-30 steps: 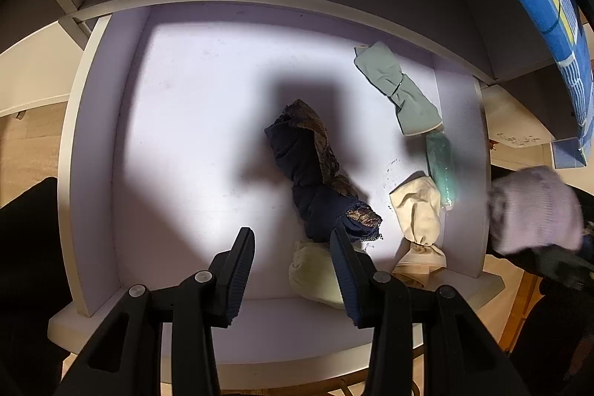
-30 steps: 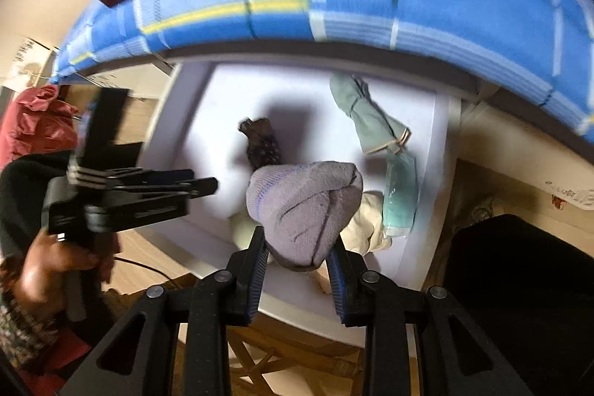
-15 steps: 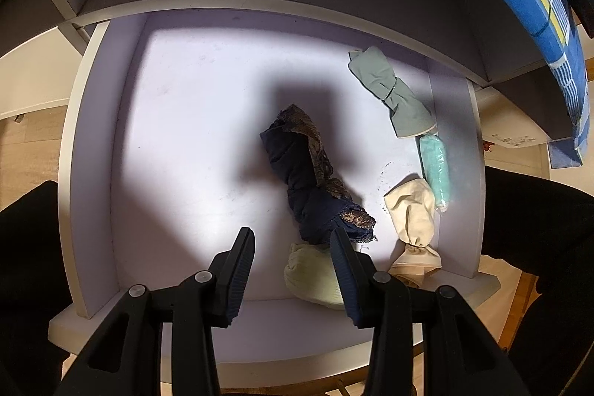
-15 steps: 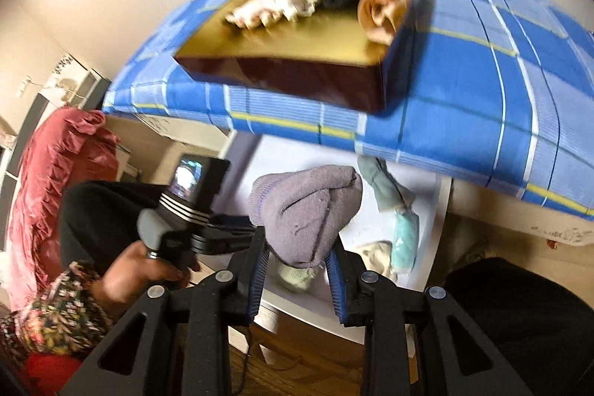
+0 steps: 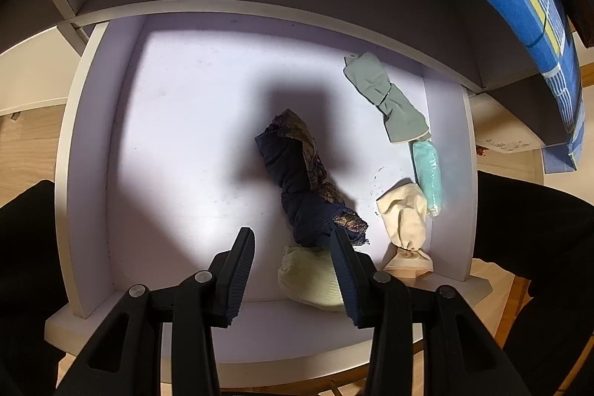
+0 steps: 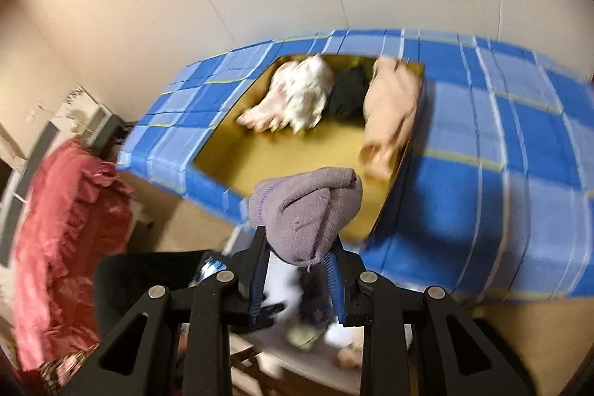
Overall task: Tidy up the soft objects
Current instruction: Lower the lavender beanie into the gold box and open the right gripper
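The left gripper (image 5: 291, 271) hangs over a white drawer (image 5: 85, 143), jaws apart and holding nothing; a dark navy rolled garment (image 5: 297, 188) lies just ahead of its tips, long axis running away and leftward. The right gripper (image 6: 297, 279) is clamped on a rolled grey-purple sock (image 6: 306, 210). Ahead of and above that sock sits a yellow-lined box (image 6: 260, 158) on a blue plaid cloth (image 6: 501, 180), so the right hand is nearer to it.
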Tool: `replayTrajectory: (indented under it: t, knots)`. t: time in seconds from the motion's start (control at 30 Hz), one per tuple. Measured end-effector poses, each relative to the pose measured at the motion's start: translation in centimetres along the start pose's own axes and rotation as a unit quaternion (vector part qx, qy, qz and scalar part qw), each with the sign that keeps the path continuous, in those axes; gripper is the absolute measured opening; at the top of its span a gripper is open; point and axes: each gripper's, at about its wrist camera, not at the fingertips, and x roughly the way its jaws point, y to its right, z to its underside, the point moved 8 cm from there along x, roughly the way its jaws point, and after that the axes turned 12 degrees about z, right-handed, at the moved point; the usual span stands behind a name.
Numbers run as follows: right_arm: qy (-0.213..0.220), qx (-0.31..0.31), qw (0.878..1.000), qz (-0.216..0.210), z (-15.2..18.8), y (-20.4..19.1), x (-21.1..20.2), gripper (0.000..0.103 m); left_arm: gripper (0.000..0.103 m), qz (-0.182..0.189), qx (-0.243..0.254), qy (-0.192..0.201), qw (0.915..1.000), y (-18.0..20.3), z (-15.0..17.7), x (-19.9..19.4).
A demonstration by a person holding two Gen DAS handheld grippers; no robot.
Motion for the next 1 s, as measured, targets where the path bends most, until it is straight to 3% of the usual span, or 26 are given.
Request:
replayTrajectory:
  t: [0.33, 0.53, 0.7, 0.77, 1.0]
  knots:
    - [0.017, -0.012, 0.997, 0.075, -5.9, -0.3, 5.8, 0.029, 0.042, 0.017, -0.012, 0.008, 0.9998, 0.0, -0.2, -0.3]
    - [0.024, -0.043, 0.99, 0.13, -6.8, 0.3, 8.8, 0.041, 0.042, 0.022, -0.019, 0.009, 0.9995, -0.3, -0.3, -0.5]
    - [0.016, -0.056, 0.989, 0.133, -5.5, 0.5, 8.3, 0.04, 0.042, 0.026, -0.024, 0.009, 0.9993, -0.2, -0.6, -0.4]
    - [0.012, -0.067, 0.989, 0.129, -5.2, 0.2, 8.6, 0.031, 0.042, 0.029, -0.021, 0.007, 0.9993, 0.1, -0.6, -0.3]
    - [0.015, -0.055, 0.994, 0.096, -4.5, -1.3, 8.5, 0.031, 0.042, 0.026, -0.025, 0.002, 0.9994, -0.2, -0.5, -0.1]
